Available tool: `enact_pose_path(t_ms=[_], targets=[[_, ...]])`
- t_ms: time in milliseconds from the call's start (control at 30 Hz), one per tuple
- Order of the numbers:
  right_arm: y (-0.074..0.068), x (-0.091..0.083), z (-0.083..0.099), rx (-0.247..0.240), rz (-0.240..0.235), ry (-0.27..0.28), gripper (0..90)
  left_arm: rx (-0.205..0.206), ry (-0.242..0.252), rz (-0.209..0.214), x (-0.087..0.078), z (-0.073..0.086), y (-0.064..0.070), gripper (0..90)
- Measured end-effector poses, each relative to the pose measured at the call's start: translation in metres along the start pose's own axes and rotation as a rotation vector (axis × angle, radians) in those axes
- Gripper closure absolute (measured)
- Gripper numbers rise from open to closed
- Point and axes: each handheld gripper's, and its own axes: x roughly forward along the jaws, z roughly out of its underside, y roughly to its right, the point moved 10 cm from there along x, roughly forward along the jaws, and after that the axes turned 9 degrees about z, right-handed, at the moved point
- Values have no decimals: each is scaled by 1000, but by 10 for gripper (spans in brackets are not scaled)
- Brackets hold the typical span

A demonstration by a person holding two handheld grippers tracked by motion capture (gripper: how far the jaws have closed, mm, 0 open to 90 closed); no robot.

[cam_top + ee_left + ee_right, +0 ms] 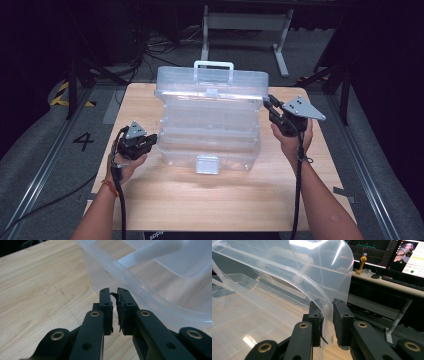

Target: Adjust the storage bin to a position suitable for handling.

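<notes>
In the high view the clear storage box (209,127) hides the tip of the left gripper (150,141) where it meets the box's side, so contact there cannot be told. The tabletop (225,197) is cut off at the bottom edge, as are both forearms. In the left gripper view the box's upper part is blurred and runs off the top and right edges. In the right gripper view the lid (312,277) runs off the top and left edges, and the writing on the screens (412,257) behind is too small to read.
</notes>
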Motion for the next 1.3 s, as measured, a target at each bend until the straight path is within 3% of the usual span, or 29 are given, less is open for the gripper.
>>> enact_pose_path(t_ms=[67,267,400,833,1000,1067,1100,1300], targets=[[1,3,-2,-2,-1,2,777,14,-19,5,2,1,2,820],[6,8,-6,-18,-14,1,786,23,-14,11,2,1,1,815],[10,13,-10,-57,-8,-4,827,15,-10,17,4,1,1,815],[16,26,-17,-51,14,-11,839,18,-22,26,-1,4,0,787],[18,30,-19,-48,21,-21,842,17,-59,14,-11,14,0,742],[18,31,-19,-47,21,-24,842,36,-70,4,-17,19,1,727],[18,32,-20,-45,21,-25,843,48,-108,-2,-22,30,4,707],[20,35,-21,-31,17,-30,844,95,-183,8,-32,60,19,661]])
